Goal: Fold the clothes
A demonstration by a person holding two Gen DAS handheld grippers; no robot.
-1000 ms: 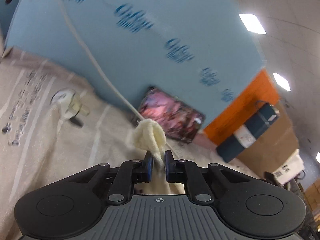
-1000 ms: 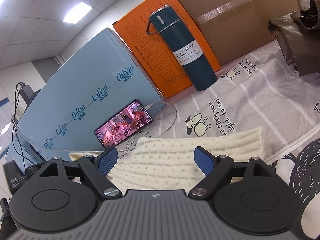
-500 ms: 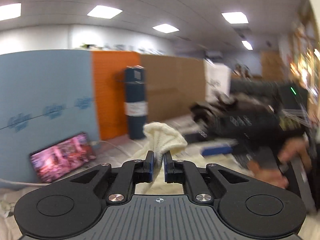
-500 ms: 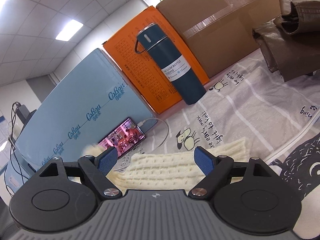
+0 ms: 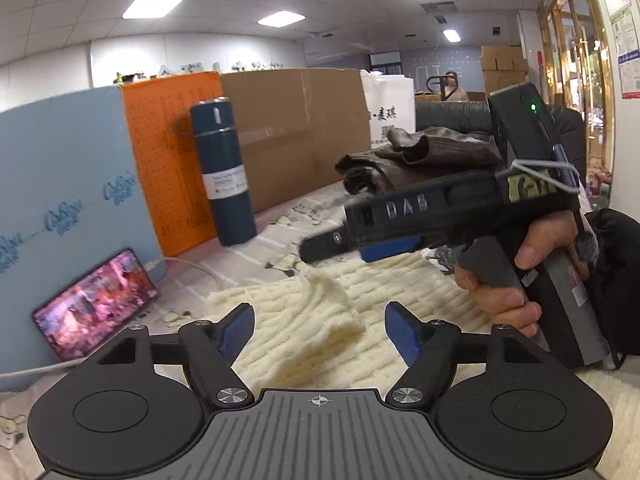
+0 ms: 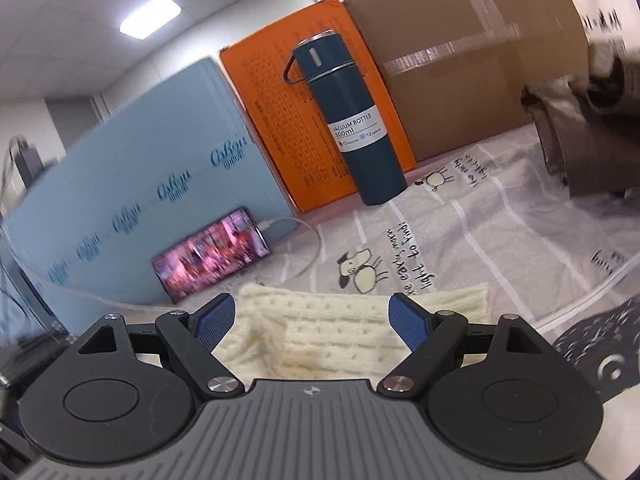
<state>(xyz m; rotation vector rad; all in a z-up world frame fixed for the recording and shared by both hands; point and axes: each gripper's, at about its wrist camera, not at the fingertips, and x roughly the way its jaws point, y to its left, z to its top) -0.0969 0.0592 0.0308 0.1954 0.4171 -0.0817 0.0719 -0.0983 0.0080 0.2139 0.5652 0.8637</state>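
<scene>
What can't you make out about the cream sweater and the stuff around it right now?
- Cream sweater: near part hidden under the right tongs body in the right wrist view; its right side sits behind the hand in the left wrist view.
- Brown jacket: blurred and cut by the right edge.
- Phone screen: blurred.
- Left tongs body hides the fold's near edge.

There is one cream knitted sweater (image 5: 320, 320), one dark blue bottle (image 5: 226, 172), one phone (image 5: 94, 304) with one white cable (image 6: 308, 256), and one brown jacket (image 5: 420, 156). Behind them stand three boards: one light blue (image 5: 60, 184), one orange (image 5: 172, 152), one brown cardboard (image 5: 296, 128). Two grippers (image 5: 319, 330) (image 6: 312, 322) show, with two blue-padded fingers each.
</scene>
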